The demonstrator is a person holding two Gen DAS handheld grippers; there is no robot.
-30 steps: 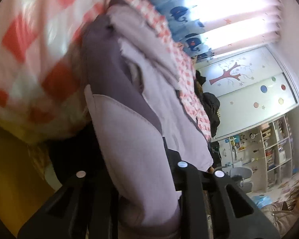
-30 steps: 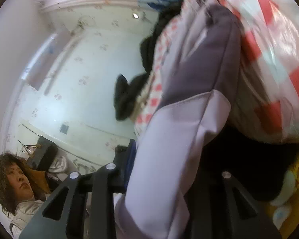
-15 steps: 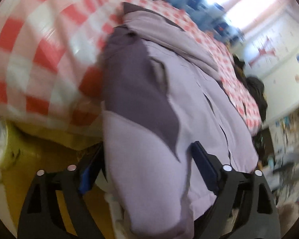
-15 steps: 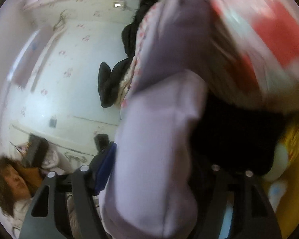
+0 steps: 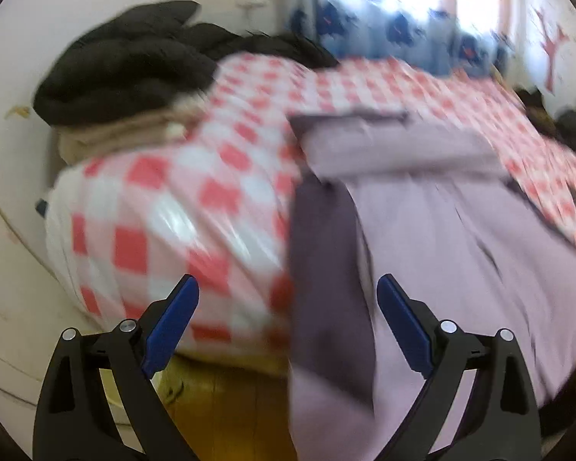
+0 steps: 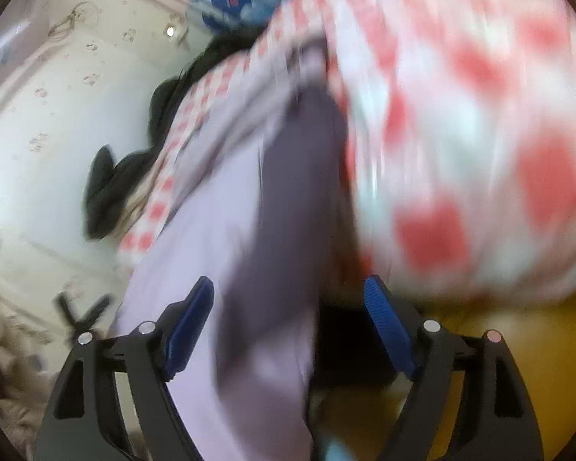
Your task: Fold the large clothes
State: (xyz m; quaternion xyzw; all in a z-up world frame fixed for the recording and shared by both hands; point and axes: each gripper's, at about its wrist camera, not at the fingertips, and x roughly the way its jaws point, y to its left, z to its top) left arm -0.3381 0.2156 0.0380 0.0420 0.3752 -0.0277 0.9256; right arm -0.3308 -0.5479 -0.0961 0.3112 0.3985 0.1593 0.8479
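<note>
Lilac jacket (image 5: 441, 230) is lying on the red-checked bed (image 5: 165, 207), its near edge hanging over; both left gripper (image 5: 288, 322) and right gripper (image 6: 288, 319) jaws, just opening, are gripping nothing.

A jacket (image 5: 441, 230) lies spread on a checked bedspread (image 5: 172, 199), its near end hanging over the bed's front edge. Behind and left of the jacket, a heap of dark clothes (image 5: 126, 61) sits on the bed against the wall. A curtain (image 5: 395, 34) hangs behind the bed. A further dark garment (image 5: 572, 130) lies at the bed's far right.
</note>
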